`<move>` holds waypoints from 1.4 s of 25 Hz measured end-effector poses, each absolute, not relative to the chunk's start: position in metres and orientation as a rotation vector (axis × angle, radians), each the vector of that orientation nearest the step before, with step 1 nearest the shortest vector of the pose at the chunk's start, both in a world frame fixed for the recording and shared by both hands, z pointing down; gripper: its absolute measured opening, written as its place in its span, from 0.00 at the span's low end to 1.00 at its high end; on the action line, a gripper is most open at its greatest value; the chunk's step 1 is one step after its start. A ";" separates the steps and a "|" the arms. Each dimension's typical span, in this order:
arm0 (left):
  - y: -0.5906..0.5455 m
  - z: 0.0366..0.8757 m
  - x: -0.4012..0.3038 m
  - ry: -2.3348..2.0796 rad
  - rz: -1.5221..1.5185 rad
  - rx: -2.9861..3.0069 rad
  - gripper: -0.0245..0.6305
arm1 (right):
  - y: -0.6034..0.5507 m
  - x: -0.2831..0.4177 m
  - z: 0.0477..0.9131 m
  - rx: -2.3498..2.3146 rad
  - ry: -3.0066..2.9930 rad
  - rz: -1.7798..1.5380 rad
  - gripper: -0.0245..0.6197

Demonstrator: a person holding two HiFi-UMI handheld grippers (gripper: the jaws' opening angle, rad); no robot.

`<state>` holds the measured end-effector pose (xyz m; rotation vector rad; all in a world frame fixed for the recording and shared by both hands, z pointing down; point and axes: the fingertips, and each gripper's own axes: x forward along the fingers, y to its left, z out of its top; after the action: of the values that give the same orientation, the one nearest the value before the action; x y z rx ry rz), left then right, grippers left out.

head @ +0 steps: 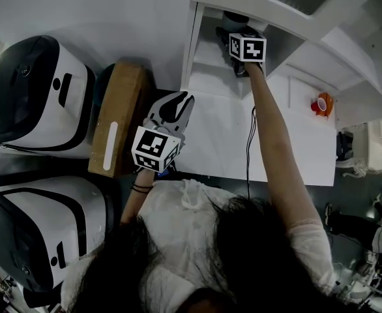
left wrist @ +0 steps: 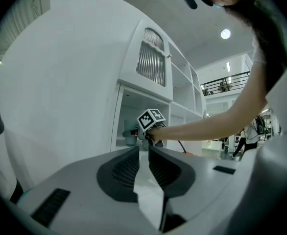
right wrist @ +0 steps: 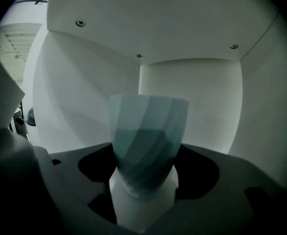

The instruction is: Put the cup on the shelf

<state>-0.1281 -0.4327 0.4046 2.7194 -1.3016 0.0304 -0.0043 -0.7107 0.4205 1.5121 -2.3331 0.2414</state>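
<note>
Right gripper (right wrist: pixel 146 180) is inside the shelf (head: pixel 197 38) compartment, fingers closed on the lower body of the upright faceted cup (right wrist: pixel 148 141). Left gripper (left wrist: pixel 143 163) is outside the shelf, above the desk (head: pixel 282 142), fingers at a narrow gap, empty.

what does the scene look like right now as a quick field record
right tongs: shut on the cup, reaching into the shelf compartment
cup: pale blue-green, faceted, upright; can't tell if it rests on the shelf floor yet
shelf: white, open compartment
left tongs: shut, empty, outside the shelf
cardboard box: left of the shelf
</note>
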 end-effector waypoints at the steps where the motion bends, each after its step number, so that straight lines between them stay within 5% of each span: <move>1: -0.433 0.405 -0.129 -1.305 0.030 2.716 0.12 | -0.712 -0.004 0.423 1.510 -2.326 0.244 0.59; 35: -0.427 0.408 -0.158 -1.392 -0.016 2.636 0.12 | -0.687 0.009 0.446 1.428 -2.232 0.466 0.60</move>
<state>-0.1584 -0.4273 0.4076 2.6357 -1.3919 -0.0160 0.0090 -0.6867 0.4458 1.4285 -2.2321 0.4661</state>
